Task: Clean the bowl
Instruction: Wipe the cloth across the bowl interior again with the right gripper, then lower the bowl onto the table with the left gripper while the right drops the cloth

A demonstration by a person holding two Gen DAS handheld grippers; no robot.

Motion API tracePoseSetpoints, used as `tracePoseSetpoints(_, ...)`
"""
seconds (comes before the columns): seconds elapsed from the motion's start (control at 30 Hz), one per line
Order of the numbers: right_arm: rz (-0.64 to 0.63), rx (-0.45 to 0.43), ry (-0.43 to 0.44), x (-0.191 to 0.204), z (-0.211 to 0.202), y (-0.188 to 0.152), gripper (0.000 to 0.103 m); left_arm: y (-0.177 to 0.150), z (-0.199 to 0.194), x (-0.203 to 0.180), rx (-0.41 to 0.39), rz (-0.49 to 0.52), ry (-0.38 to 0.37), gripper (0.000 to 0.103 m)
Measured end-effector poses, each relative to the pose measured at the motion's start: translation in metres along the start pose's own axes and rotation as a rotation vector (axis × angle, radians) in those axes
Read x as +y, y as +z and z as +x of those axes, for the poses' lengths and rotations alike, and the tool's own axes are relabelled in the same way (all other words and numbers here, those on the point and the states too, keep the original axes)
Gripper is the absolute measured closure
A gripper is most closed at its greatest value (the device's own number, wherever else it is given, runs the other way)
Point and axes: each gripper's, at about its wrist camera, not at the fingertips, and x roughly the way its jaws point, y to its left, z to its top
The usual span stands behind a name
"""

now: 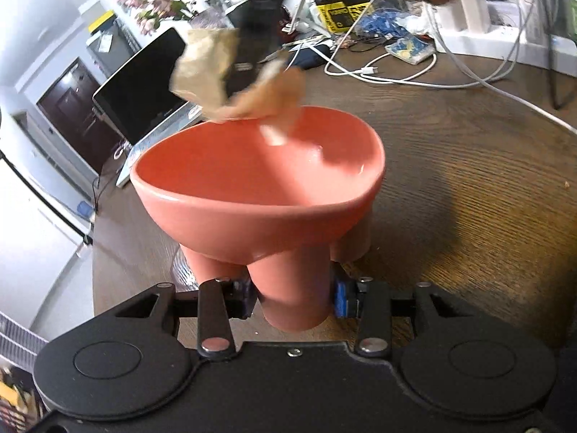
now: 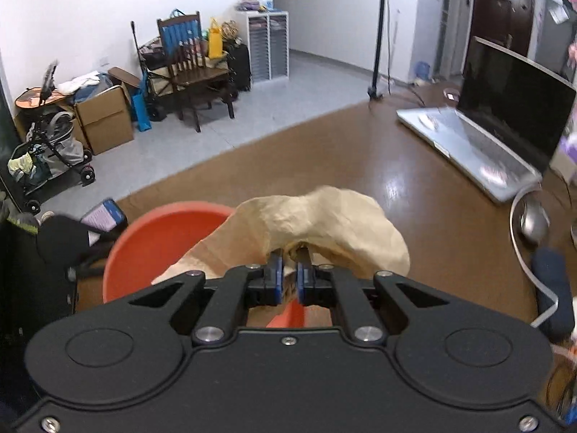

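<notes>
A coral-pink bowl with thick round legs stands on the wooden table. My left gripper is shut on the bowl's near leg. A crumpled beige paper towel hangs blurred over the bowl's far rim. In the right wrist view my right gripper is shut on that paper towel, which bulges past the fingers just above and right of the bowl. The left gripper's body shows at the bowl's left side.
An open laptop stands on the brown wooden table behind the bowl. White cables, boxes and clutter fill the far right. A mouse lies near the laptop. The table edge and floor lie beyond the bowl in the right wrist view.
</notes>
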Motion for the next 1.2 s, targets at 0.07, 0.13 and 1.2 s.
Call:
tracePoseSetpoints(0.07, 0.022, 0.008, -0.004, -0.002, -0.001, -0.009, 0.094, -0.001, 0.001, 0.003, 0.007, -0.025, -0.002, 0.063)
tracePoseSetpoints(0.13, 0.036, 0.004, -0.012, 0.006, -0.011, -0.017, 0.094, -0.003, 0.004, 0.009, 0.027, -0.092, -0.011, 0.063)
tracePoseSetpoints(1.2, 0.2, 0.191, -0.274, -0.088, 0.094, 0.019, 0.025, 0.007, -0.013, 0.041, 0.103, -0.447, -0.02, 0.0)
